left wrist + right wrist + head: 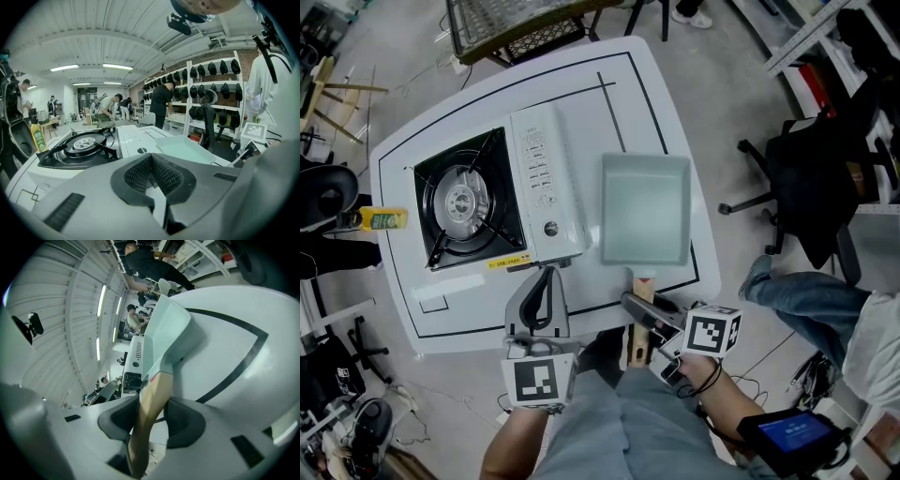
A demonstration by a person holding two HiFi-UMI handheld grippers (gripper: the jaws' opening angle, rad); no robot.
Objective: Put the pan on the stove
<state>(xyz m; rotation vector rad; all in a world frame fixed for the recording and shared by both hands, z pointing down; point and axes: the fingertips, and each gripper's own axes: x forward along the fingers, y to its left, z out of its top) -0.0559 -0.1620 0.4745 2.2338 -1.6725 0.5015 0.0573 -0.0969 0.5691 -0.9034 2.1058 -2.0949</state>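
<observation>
A: Start at the left. What's over there?

B: A portable gas stove [487, 202] sits on the 9 o'clock side of the white table [609, 94]. Its burner [461, 200] is bare, with nothing on the trivet.

A: And the left gripper [546, 281]?

B: It's at the table's near edge, about 5 o'clock from the burner, and it points towards the stove's control panel. Its own view shows the pads drawn together with nothing between them, so it is narrow and empty.

A: Where's the pan?

B: The rectangular pan [645, 211], pale green, lies flat on the table at 3 o'clock from the stove. It is just beside the stove and not on it. Its wooden handle [640, 328] runs back towards 6 o'clock, past the table edge.

A: Has the right gripper [636, 305] got it?

B: It looks so. In the right gripper view the handle runs straight between the jaws, with a pad against each side. The pan itself still rests on the table.

A: So which step is this?

B: I'd call it the grasp, with the carry not yet begun. The next move calls for a firm hold on that handle. After that comes a lift that keeps the pan level, a swing towards 9 o'clock over the control panel, and a set-down centred on the burner's trivet.
</observation>
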